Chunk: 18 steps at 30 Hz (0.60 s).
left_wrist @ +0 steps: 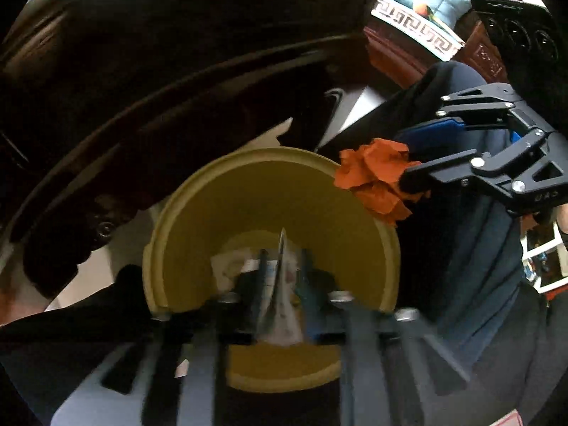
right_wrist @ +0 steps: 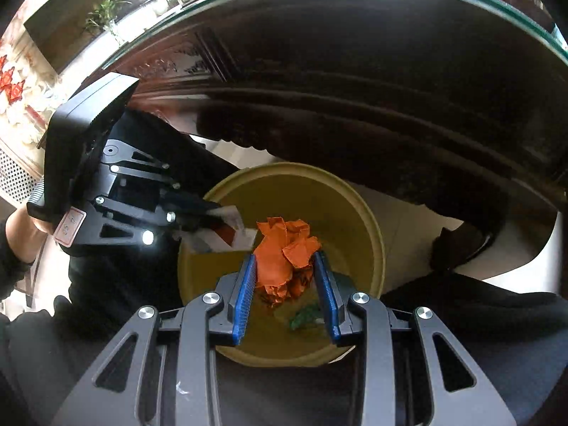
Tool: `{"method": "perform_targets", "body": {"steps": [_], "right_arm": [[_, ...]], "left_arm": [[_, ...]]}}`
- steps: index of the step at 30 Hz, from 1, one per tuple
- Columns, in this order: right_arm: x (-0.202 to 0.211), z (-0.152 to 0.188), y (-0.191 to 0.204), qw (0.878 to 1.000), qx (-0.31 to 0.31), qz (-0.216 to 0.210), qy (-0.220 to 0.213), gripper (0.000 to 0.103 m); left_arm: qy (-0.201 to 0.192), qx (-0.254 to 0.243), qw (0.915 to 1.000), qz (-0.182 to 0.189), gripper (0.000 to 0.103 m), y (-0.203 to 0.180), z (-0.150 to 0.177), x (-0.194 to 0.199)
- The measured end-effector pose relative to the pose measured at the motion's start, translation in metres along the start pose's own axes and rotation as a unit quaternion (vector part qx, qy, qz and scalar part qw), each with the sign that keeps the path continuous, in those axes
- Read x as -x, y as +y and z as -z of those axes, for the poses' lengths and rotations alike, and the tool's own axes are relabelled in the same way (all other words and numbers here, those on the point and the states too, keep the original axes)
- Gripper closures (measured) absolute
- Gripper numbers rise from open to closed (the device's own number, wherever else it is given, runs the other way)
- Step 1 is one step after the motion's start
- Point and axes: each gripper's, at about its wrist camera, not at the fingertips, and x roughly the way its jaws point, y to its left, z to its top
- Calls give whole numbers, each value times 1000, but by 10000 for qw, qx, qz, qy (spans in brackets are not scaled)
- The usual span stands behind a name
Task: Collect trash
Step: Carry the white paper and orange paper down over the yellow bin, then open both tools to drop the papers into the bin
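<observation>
Beside the dark carved wooden table, low near the floor, the left wrist view looks straight down into a round mustard-yellow plastic bin; the left gripper is blurred here but has its fingers drawn narrow on a flat white printed paper wrapper, held edge-on over the mouth of the bin, presumably so it falls inside once let go. At the bin's far rim the right gripper reaches in from the side, clamped on a crumpled orange paper ball that hangs just at the rim, not yet well over the middle. From the right wrist view, the blue-padded fingers press the orange paper ball from both sides at a middling width, and it sits above the bin's opening. Down on the bottom lies a small green scrap, so some trash seems to be collected already. On the left of this view the left gripper holds the white wrapper over the near rim. Both pieces look poised for dropping; I would judge release to be the step in hand, with the wrapper's flat shape likely to flutter sideways if freed too high.
</observation>
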Motion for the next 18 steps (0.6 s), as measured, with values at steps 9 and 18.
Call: {"method": "perform_targets", "body": {"steps": [9, 18], "right_arm": [[-9, -2, -5, 9999, -37, -58, 127, 70], [-3, -7, 3, 9999, 146, -88, -6, 37]], "left_arm": [[-68, -17, 10000, 67, 27, -4, 0, 1], [-314, -72, 9994, -94, 24, -1, 2, 22]]}}
